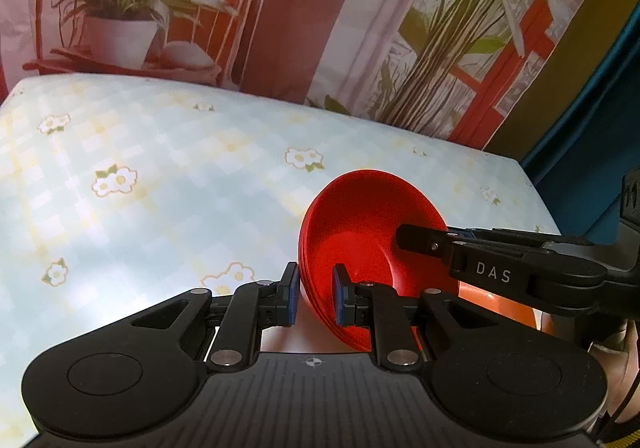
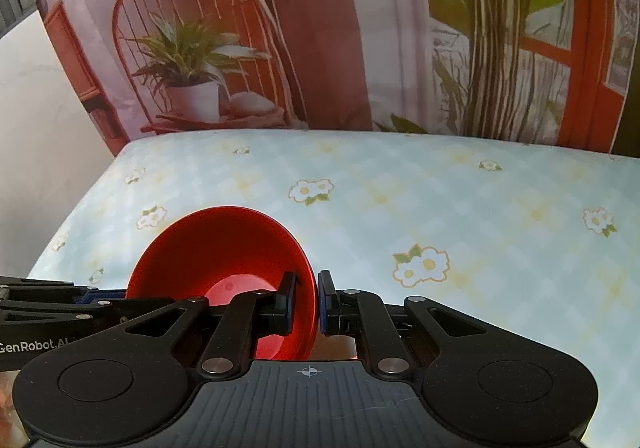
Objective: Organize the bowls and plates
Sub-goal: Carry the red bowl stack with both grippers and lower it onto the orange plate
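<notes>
Red bowls are nested in a stack and tilted on edge just above the table. My left gripper is shut on the stack's left rim, where several rim edges show between its blue pads. My right gripper reaches in from the right with its tip against the inner bowl's right wall. In the right wrist view, the right gripper is shut on the right rim of the red bowl. The left gripper enters at the far left, its tip hidden behind the bowl.
The table wears a pale checked cloth with flowers. An orange object shows partly under the right gripper. A printed backdrop of plants stands at the far edge. A dark blue curtain hangs past the table's right edge.
</notes>
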`<control>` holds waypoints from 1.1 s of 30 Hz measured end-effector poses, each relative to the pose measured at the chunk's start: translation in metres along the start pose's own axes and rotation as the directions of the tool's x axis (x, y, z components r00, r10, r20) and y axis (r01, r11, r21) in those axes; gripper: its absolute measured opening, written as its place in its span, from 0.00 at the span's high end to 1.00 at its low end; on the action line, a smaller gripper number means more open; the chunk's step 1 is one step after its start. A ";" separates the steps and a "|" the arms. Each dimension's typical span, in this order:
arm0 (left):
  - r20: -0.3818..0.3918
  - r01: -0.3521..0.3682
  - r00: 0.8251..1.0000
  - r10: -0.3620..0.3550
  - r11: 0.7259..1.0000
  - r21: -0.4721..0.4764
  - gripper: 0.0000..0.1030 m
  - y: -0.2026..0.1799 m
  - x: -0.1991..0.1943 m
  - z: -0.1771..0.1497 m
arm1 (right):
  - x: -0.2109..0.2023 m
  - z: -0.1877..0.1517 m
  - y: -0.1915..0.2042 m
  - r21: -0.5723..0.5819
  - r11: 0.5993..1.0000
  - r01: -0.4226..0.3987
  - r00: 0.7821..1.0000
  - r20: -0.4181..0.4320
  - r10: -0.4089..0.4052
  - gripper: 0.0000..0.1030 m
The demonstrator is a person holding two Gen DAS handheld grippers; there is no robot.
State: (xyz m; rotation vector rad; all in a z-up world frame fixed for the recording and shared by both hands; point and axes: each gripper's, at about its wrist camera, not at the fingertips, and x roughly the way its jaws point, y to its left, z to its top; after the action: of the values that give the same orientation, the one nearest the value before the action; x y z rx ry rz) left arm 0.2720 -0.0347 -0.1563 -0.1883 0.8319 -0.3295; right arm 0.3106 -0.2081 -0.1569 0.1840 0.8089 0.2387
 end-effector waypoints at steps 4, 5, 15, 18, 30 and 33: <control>0.013 0.002 1.000 -0.003 1.000 0.009 0.82 -0.002 -0.009 -0.001 | -0.009 0.002 0.003 -0.003 1.000 -0.001 1.000 0.013 0.001 0.90; 0.017 0.002 1.000 -0.003 1.000 0.013 0.82 -0.004 -0.011 -0.001 | -0.011 0.002 0.004 -0.003 1.000 -0.001 1.000 0.016 0.001 0.90; 0.046 0.012 0.999 -0.014 0.999 0.050 0.82 -0.017 -0.033 -0.003 | -0.038 0.001 0.007 -0.004 1.000 0.004 0.998 0.055 -0.004 0.89; 0.052 0.015 0.998 -0.019 0.998 0.063 0.82 -0.022 -0.037 -0.004 | -0.046 -0.001 0.006 -0.002 1.000 0.006 0.998 0.066 -0.006 0.89; 0.045 0.047 0.998 -0.052 0.993 0.111 0.82 -0.043 -0.042 -0.007 | -0.074 -0.010 -0.007 0.009 1.000 0.019 0.995 0.094 -0.020 0.89; 0.036 0.056 0.998 -0.060 0.991 0.122 0.82 -0.049 -0.041 -0.007 | -0.080 -0.012 -0.014 0.017 1.000 0.023 0.995 0.099 -0.024 0.89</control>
State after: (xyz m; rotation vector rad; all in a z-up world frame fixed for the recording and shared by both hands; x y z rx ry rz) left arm 0.2304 -0.0659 -0.1183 -0.1055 0.7654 -0.4285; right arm 0.2502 -0.2425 -0.1135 0.1998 0.7137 0.1995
